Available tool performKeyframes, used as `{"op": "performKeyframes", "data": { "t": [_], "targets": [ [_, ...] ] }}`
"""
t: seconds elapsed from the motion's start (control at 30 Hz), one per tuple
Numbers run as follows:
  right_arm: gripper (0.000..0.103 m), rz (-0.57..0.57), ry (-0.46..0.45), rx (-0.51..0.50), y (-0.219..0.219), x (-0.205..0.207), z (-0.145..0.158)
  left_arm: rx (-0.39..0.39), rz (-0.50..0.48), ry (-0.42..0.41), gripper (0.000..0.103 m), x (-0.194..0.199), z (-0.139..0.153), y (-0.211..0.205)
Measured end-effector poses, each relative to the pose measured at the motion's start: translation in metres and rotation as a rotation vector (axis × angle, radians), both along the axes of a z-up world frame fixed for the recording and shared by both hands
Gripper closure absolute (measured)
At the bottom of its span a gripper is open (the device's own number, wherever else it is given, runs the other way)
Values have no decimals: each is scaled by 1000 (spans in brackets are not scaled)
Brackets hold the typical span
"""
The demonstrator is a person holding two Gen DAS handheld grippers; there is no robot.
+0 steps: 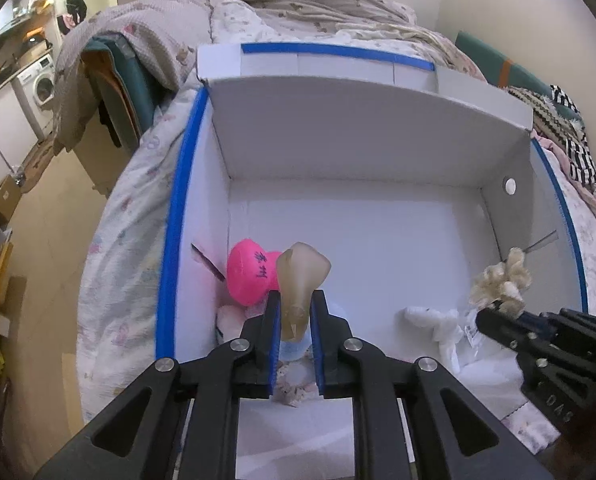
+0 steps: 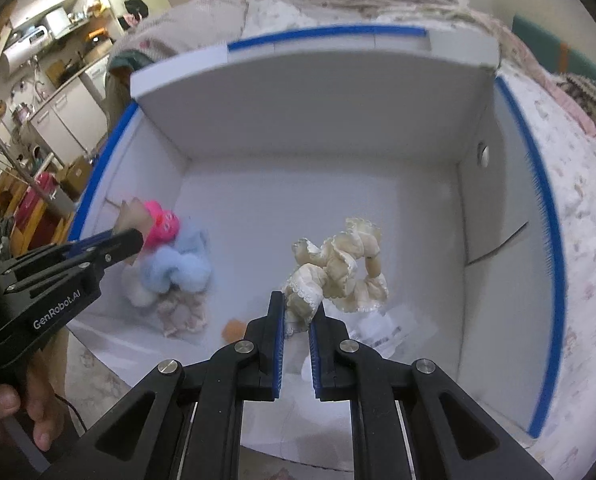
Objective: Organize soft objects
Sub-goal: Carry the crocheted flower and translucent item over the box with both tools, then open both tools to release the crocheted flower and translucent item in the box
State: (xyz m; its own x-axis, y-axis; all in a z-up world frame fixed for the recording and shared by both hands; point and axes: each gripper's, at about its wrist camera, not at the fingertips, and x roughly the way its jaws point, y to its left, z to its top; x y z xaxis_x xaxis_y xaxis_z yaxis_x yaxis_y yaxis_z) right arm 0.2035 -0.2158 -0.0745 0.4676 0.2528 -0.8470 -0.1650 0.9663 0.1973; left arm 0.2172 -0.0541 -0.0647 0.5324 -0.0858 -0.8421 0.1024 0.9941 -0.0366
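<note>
Beige rubbery toy [image 1: 298,280] clamped in left tool [image 1: 293,312]; cream scrunchie [image 2: 338,272] clamped in right tool [image 2: 298,312], over white box [image 1: 338,128].

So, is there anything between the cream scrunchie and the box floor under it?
Nothing visible blocks it. The right gripper holds the cream scrunchie above bare floor of the white box; the soft toys lie further left.
</note>
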Motion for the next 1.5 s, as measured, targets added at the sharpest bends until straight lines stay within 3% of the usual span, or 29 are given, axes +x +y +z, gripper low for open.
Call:
{"op": "performKeyframes", "data": {
  "t": [0.53, 0.6, 0.73, 0.8, 0.83, 1.0, 1.1, 1.17, 1.3, 1.5],
  "targets": [
    [90, -50, 125, -4, -9, 5, -25, 13, -33, 24, 85, 4, -13, -9],
    [90, -52, 126, 5, -9, 6, -26, 19, -30, 26, 78, 4, -13, -10],
    [90, -55, 133, 34, -10, 7, -26, 47, -29, -4, 71, 1, -9, -13],
    [89, -53, 122, 49, -14, 6, -21, 58, -34, -19, 55, -1, -6, -15],
    [89, -54, 117, 49, -17, 5, -20, 67, -32, -27, 52, -1, -5, -16],
    [84, -77, 109, 58, -21, 6, -17, 87, -25, -53, 50, -3, 4, -15],
    [66, -105, 103, 57, -26, 6, -16, 99, -13, -85, 44, -8, 12, -13],
    [38, -117, 94, 76, -28, 7, -13, 116, -4, -102, 40, -8, 16, -13],
    [33, -147, 90, 88, -31, 9, -11, 153, 14, -139, 35, -14, 24, -10],
    [7, -195, 78, 93, -34, 0, -8, 144, 27, -142, 34, -26, 31, 0]
  ]
}}
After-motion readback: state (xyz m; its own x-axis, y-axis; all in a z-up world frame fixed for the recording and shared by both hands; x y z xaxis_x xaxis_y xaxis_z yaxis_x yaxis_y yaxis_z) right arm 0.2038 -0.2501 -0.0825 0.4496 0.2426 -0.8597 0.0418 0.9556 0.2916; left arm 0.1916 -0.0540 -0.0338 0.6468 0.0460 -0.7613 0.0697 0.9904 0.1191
